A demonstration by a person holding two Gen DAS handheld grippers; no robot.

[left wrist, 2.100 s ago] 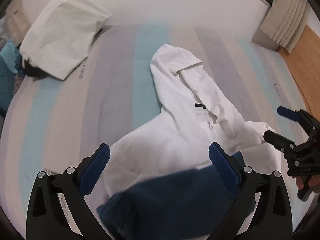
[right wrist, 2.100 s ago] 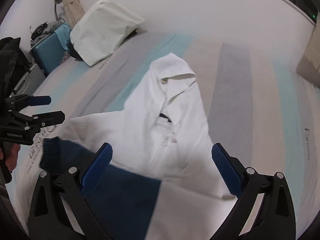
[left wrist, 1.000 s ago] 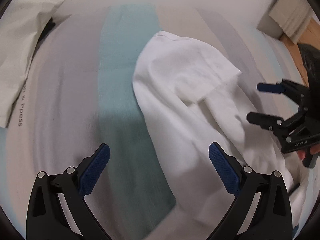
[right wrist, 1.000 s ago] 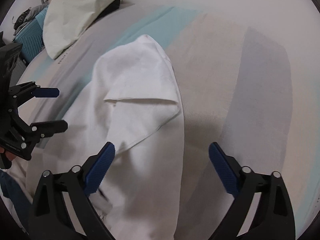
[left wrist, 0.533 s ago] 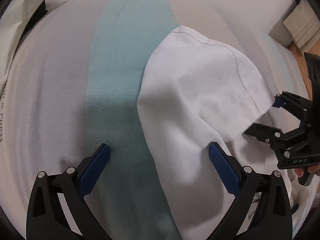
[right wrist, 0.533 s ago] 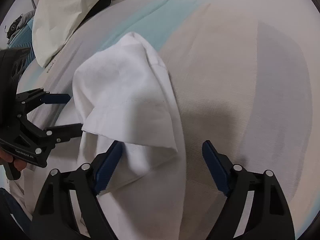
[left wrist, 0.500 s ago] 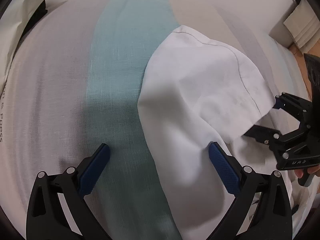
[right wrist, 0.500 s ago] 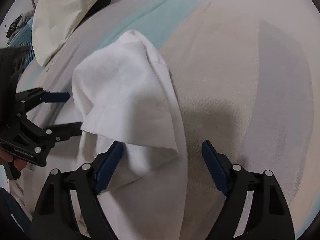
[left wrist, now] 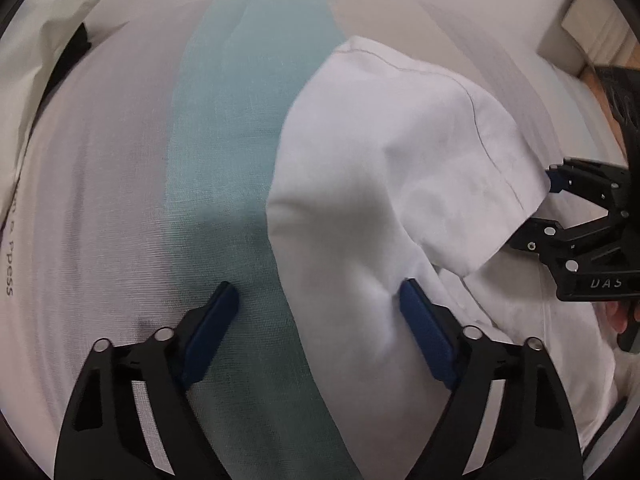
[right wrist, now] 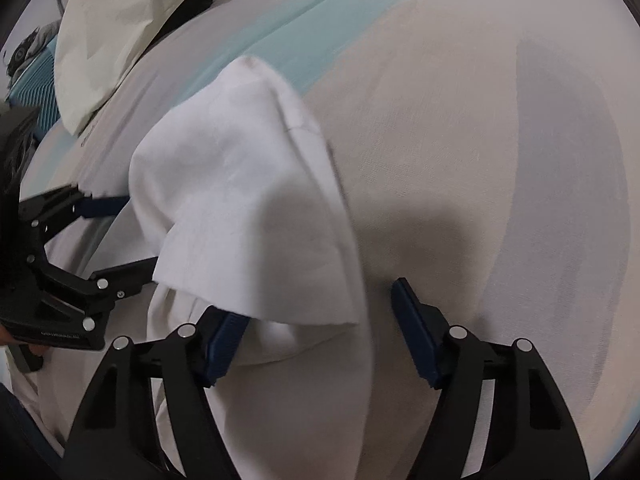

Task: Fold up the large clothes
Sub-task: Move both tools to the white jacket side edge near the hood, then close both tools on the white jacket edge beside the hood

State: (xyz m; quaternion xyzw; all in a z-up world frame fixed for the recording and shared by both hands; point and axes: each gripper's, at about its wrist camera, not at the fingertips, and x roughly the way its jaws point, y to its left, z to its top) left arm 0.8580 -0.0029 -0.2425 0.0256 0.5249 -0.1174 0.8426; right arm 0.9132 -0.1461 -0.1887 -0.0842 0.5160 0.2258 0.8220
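Both grippers point steeply down at a bed, close to its surface, and both have just been closing.

In the left wrist view, the left gripper (left wrist: 318, 300) has its jaws partly open. Its blue ribbed pads straddle the near left edge of a white hooded garment (left wrist: 392, 184): one pad (left wrist: 212, 328) rests on the bare sheet, the other (left wrist: 426, 332) sits on or against the white cloth. The cloth edge lies between them, not yet pinched. To the left of this gripper the striped bedsheet (left wrist: 120, 200) is bare, with a teal band beside grey and beige ones, giving open room on that side.

In the right wrist view, the right gripper (right wrist: 316, 328) is also partly open. Its left pad (right wrist: 224, 340) is tucked under a loose flap of the hood, and its right pad (right wrist: 416, 336) is on the beige sheet just past the garment's right edge. To its right the sheet is bare.

The garment is soft, matte woven cotton with a stitched seam. Its long axis runs away from both grippers, and the rounded hood tip points to the far end of the bed. The hood flap is folded over and lifted slightly.

Farther off, a cream pillow (right wrist: 120, 24) lies at the head of the bed, with a teal ribbed case (right wrist: 40, 76) beyond it.
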